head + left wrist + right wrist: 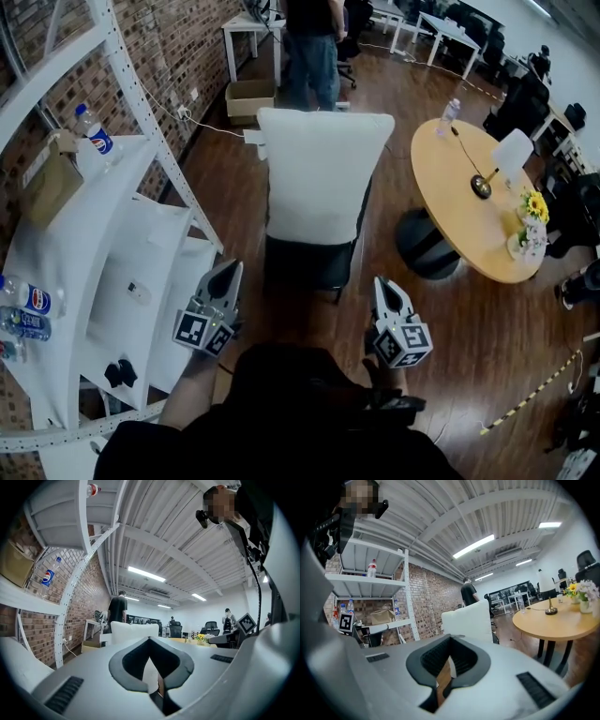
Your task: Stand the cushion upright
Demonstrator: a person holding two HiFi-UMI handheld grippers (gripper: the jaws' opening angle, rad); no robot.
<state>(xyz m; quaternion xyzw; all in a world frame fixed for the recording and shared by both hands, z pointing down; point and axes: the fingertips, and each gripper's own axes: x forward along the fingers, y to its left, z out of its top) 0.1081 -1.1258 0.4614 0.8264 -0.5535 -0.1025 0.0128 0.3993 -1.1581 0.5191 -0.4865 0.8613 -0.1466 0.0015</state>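
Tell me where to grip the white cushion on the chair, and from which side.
Probably its top corners: the white cushion stands broad-side on the black chair, too wide to pinch across. Bring the left gripper and right gripper onto its side edges from outside.

Round table, white shelves, yellow flowers

Head view: standing person cut off above the chest by top edge. Back of black chair hidden behind white cushion — seat shows. Two bottles clipped at left edge.
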